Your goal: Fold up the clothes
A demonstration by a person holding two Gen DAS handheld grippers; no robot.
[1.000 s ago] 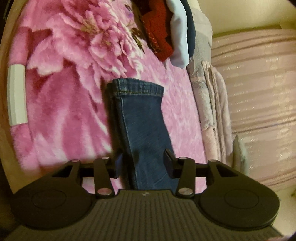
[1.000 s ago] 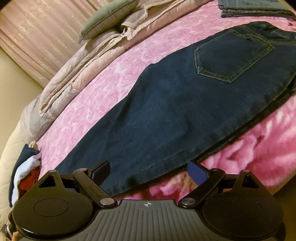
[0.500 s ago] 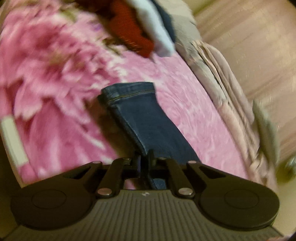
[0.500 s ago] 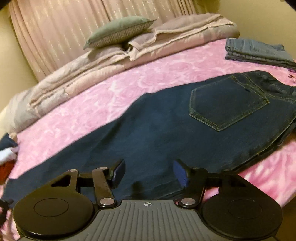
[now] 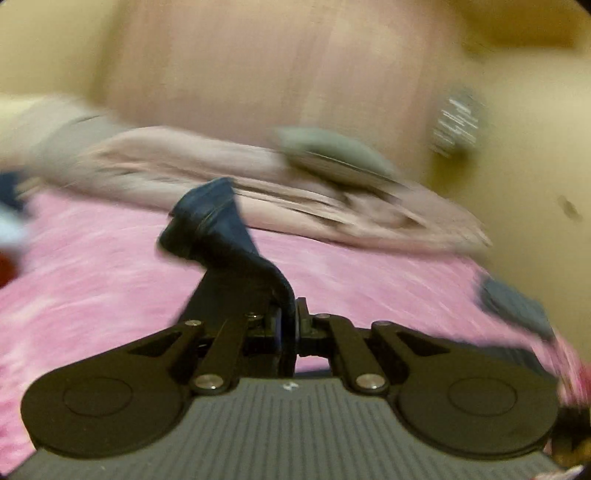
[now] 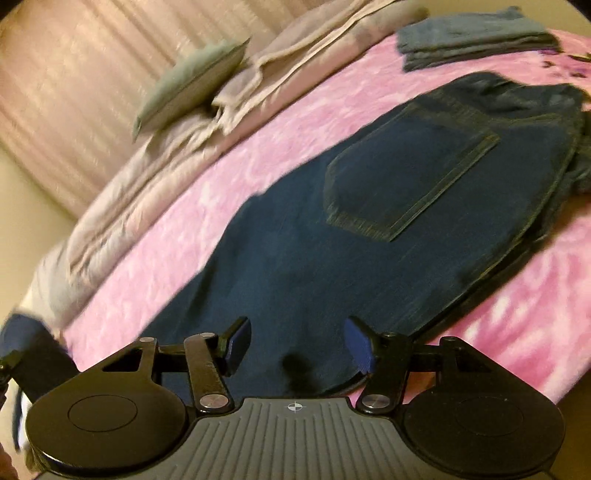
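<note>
Dark blue jeans [image 6: 369, 236] lie flat on the pink blanket [image 6: 207, 206], back pocket up, waist at the right. My left gripper [image 5: 287, 325] is shut on the jeans' leg end [image 5: 221, 236] and holds it lifted off the blanket; the hem flops away from me. The left wrist view is motion-blurred. My right gripper [image 6: 295, 347] is open, its jaws wide apart just above the jeans' thigh, holding nothing.
A folded pair of lighter jeans [image 6: 476, 33] lies at the far right of the bed. A folded pale quilt [image 6: 177, 147] with a grey-green pillow [image 6: 192, 81] runs along the bed's far side. Curtains hang behind. The other gripper's black edge [image 6: 33, 362] shows at the left.
My left gripper has shut on the jeans' leg end and lifted it, swinging toward the quilt side. My right gripper has stayed open and shifted slightly over the thigh.
</note>
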